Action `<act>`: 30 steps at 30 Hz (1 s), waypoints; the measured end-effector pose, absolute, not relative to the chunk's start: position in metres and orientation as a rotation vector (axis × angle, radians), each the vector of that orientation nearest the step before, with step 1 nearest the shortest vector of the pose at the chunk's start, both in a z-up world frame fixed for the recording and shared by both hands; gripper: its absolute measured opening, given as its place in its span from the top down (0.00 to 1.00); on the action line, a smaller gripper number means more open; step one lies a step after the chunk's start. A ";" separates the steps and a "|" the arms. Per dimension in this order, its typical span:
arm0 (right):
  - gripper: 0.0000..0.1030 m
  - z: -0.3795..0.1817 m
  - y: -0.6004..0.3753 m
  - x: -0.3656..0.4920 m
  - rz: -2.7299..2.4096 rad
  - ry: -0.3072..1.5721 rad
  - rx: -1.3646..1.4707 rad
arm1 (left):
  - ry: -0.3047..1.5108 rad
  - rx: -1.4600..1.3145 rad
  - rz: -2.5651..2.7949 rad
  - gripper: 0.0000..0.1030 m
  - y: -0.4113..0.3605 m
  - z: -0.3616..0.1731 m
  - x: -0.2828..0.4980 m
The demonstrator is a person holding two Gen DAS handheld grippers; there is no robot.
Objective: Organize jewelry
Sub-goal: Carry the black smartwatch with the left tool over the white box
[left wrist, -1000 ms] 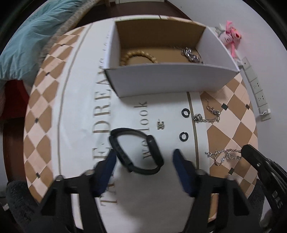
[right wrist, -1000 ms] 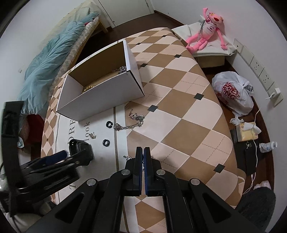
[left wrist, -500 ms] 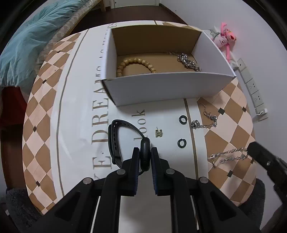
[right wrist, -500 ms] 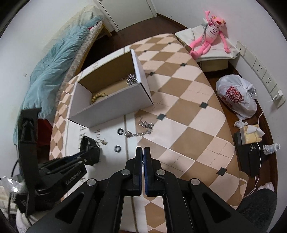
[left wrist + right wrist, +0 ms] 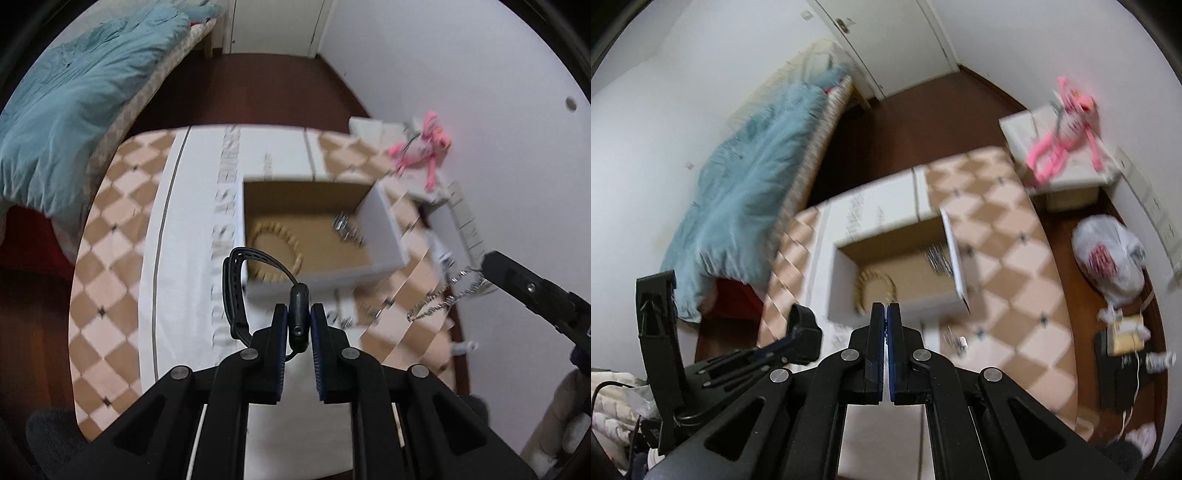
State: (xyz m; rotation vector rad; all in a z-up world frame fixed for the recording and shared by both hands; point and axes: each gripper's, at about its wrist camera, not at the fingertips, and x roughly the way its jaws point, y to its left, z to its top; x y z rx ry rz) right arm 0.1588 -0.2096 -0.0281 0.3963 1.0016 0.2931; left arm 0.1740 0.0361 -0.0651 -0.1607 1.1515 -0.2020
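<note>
My left gripper (image 5: 298, 325) is shut on a black smartwatch (image 5: 299, 314), held in the air with its strap (image 5: 236, 291) looping to the left, just short of the open white cardboard box (image 5: 325, 273). The box holds a wooden bead bracelet (image 5: 277, 240) and a silver chain (image 5: 347, 229). My right gripper (image 5: 885, 314) is shut on a silver chain necklace, which dangles from its tip in the left wrist view (image 5: 443, 295). The right gripper is also lifted, near the box (image 5: 897, 306). Another silver chain (image 5: 955, 341) lies on the tablecloth.
The table carries a brown and cream diamond-pattern cloth (image 5: 107, 258) with a white lettered band. A bed with a teal blanket (image 5: 62, 110) is at the left. A pink plush toy (image 5: 1067, 125) lies on a side cabinet; a white plastic bag (image 5: 1108, 262) sits on the floor at the right.
Both grippers have risen off the table. The left one closed on the smartwatch and lifted it toward the box. The right one lifted the silver necklace off the cloth.
</note>
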 end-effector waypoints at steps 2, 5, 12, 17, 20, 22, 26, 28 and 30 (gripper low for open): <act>0.99 -0.017 -0.204 0.178 0.308 0.983 0.368 | 1.148 -0.191 -0.217 0.91 0.038 -0.060 0.190; 0.99 -0.017 -0.195 0.206 0.317 0.999 0.332 | 1.169 -0.219 -0.232 0.91 0.040 -0.062 0.220; 0.99 -0.063 -0.181 0.258 0.330 1.156 0.320 | 1.252 -0.249 -0.264 0.91 0.038 -0.085 0.273; 0.99 -0.089 -0.179 0.273 0.322 1.217 0.314 | 1.310 -0.324 -0.274 0.90 0.033 -0.096 0.299; 0.98 -0.099 -0.181 0.280 0.328 1.253 0.322 | 1.331 -0.324 -0.278 0.90 0.028 -0.099 0.309; 0.98 -0.107 -0.182 0.284 0.334 1.298 0.338 | 1.328 -0.319 -0.267 0.88 0.027 -0.098 0.312; 0.72 -0.114 -0.185 0.286 0.312 1.334 0.307 | 1.274 -0.230 -0.205 0.58 0.030 -0.088 0.310; 0.49 -0.113 -0.186 0.283 0.301 1.334 0.279 | 1.233 -0.185 -0.167 0.30 0.033 -0.084 0.306; 0.46 -0.112 -0.186 0.280 0.288 1.326 0.247 | 1.194 -0.135 -0.122 0.28 0.037 -0.080 0.298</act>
